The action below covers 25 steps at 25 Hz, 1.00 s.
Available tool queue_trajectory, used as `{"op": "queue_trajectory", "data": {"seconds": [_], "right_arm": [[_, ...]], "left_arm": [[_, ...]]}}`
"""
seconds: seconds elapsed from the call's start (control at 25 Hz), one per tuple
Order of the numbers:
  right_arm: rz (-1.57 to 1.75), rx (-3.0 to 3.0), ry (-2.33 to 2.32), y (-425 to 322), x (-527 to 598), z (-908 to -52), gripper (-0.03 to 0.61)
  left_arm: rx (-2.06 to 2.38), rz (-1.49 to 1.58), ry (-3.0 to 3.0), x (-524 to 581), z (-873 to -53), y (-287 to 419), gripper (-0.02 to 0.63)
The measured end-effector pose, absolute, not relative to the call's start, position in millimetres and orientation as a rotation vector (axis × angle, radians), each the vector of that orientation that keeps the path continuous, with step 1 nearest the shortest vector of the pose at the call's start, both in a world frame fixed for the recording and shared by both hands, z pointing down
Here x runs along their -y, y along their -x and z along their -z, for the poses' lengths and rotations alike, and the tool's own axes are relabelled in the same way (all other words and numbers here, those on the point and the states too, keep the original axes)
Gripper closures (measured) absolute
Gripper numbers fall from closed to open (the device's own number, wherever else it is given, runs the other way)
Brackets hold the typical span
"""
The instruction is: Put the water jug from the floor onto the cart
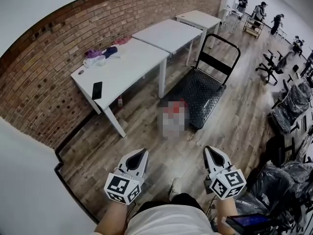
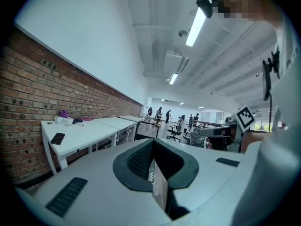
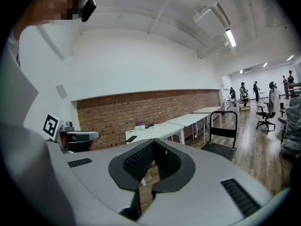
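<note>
The cart (image 1: 208,89) stands bare. The jug (image 1: 173,117) sits on the floor just beside its near end. The left gripper (image 1: 142,153) and right gripper (image 1: 210,152) hang well short, jaws clenched on nothing. The approach, the grasp and the lift all remain.

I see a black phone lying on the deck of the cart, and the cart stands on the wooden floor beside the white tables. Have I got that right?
Not quite. The black phone lies on the nearest white table, not on the deck of the cart. The head view shows this plainly. The rest is right: the cart stands on the wooden floor beside the white tables.
</note>
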State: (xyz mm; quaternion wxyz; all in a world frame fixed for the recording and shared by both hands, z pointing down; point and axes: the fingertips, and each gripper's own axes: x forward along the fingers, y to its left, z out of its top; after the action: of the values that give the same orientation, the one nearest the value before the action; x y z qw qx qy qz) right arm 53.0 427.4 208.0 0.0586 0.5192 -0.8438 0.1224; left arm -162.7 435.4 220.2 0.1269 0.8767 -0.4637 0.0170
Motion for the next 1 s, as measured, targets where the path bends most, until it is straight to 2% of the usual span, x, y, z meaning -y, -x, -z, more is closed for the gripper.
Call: {"op": "queue_trajectory", "data": {"seconds": [0.52,1.0], "right_arm": [[-0.457,2.578,-1.482,-135,-311,-230,0.577],[-0.488,2.591,-1.49,-165,-267,-244,0.577]], "left_arm": [[1.404,-0.096,-2.494,-319,-218,79,0.615],[1.431,-0.134,-2.472,-273,-226,50,0.615]]}}
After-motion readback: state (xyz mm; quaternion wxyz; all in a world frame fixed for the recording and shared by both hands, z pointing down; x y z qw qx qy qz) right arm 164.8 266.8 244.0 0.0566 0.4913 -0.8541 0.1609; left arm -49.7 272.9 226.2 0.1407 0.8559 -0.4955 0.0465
